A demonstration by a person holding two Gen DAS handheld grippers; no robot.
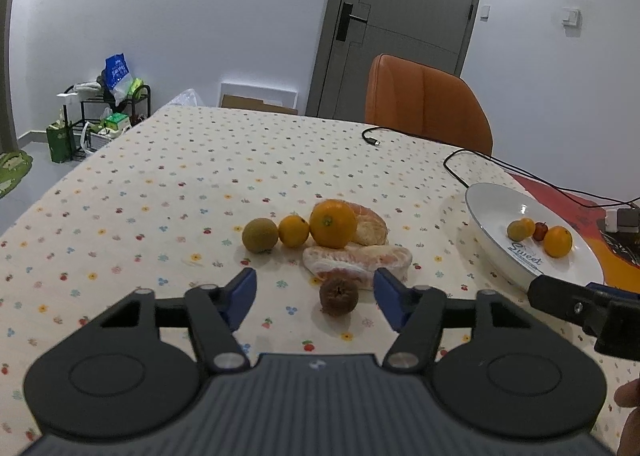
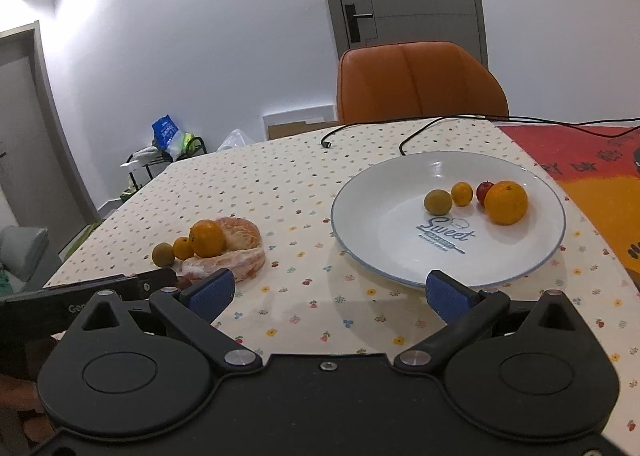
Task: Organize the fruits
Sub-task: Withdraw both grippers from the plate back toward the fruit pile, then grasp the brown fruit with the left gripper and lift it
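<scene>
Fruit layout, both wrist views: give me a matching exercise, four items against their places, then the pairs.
Items:
1. small red round fruit
2. brown wrinkled round fruit
3. peeled pink pomelo segments
4. black cable end

Places:
A. on the tablecloth, nearest the open left tool
B. in the white round plate, behind the large orange
C. on the tablecloth, just behind the brown fruit
D. near the far table edge, before the orange chair

Pairs: 1-B, 2-A, 3-C, 4-D
</scene>
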